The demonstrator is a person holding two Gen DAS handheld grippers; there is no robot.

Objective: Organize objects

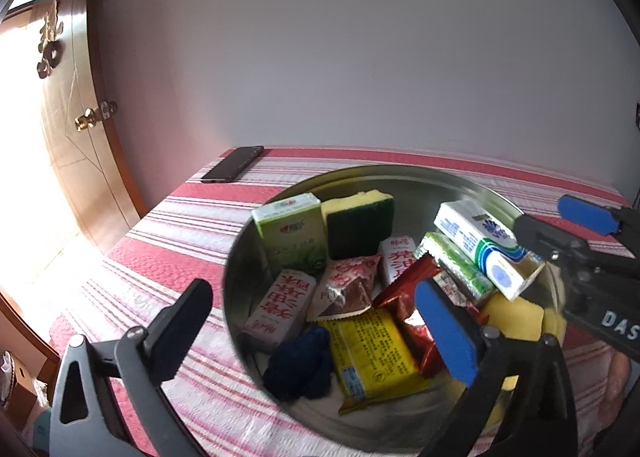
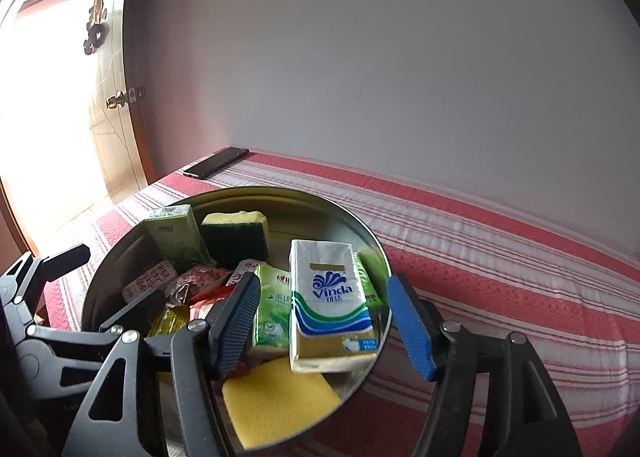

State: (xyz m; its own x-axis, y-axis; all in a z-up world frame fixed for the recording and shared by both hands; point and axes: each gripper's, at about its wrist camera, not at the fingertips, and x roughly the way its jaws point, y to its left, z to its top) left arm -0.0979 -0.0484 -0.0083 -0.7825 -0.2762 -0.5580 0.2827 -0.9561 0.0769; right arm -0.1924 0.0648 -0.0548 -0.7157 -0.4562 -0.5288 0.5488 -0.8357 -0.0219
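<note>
A steel bowl (image 1: 384, 170) (image 2: 280, 193) on the striped cloth holds several items: a green carton (image 1: 292, 233), a green-and-yellow sponge (image 1: 358, 225), a yellow packet (image 1: 372, 353), a blue cloth (image 1: 300, 365) and a red packet (image 1: 404, 293). A white Vinda tissue pack (image 2: 332, 297) (image 1: 480, 245) leans on a green tissue pack (image 2: 272, 313) above a yellow sponge (image 2: 276, 401). My right gripper (image 2: 323, 280) (image 1: 542, 213) is open; the white pack stands between its pads, with a gap on each side. My left gripper (image 1: 316, 333) (image 2: 122, 273) is wide open over the bowl's near-left rim, holding nothing.
The red-and-white striped cloth (image 1: 168, 233) (image 2: 500, 257) covers the table. A black phone (image 1: 232, 163) (image 2: 216, 163) lies at the far left corner. A wooden door (image 1: 80, 117) stands to the left, and a plain wall runs behind the table.
</note>
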